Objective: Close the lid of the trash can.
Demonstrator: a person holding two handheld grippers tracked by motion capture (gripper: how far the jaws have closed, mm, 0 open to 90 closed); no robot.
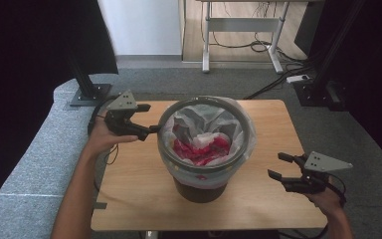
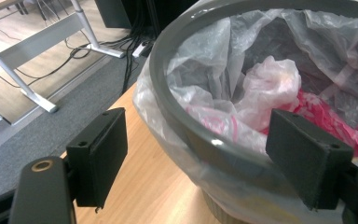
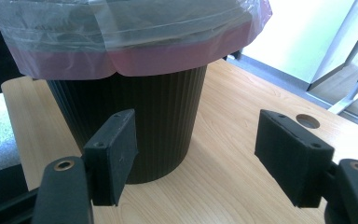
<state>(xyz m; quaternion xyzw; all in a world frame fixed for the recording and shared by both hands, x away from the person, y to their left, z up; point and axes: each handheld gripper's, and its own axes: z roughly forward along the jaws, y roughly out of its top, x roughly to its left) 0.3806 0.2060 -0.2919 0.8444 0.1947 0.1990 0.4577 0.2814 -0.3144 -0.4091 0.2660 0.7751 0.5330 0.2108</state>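
A dark ribbed waste bin (image 1: 199, 189) (image 3: 140, 121) stands mid-table. A grey ring (image 1: 161, 127) (image 2: 186, 135) clamps a clear plastic liner (image 1: 238, 124) (image 2: 214, 70) (image 3: 121, 37) over its mouth. Crumpled pink and red plastic (image 1: 204, 147) (image 2: 270, 88) lies inside. My left gripper (image 1: 151, 130) (image 2: 196, 161) is open at the bin's left rim, one jaw outside the ring and one over the inside, not closed on it. My right gripper (image 1: 279, 166) (image 3: 196, 154) is open low on the table to the bin's right, pointing at the bin's base, apart from it.
The wooden table (image 1: 129, 189) has bare room in front and to the right of the bin, with a round cable hole (image 3: 307, 121) in it. Grey carpet, desk legs (image 1: 206, 45) and cables (image 1: 273, 84) lie beyond the far edge. Black stands flank the table.
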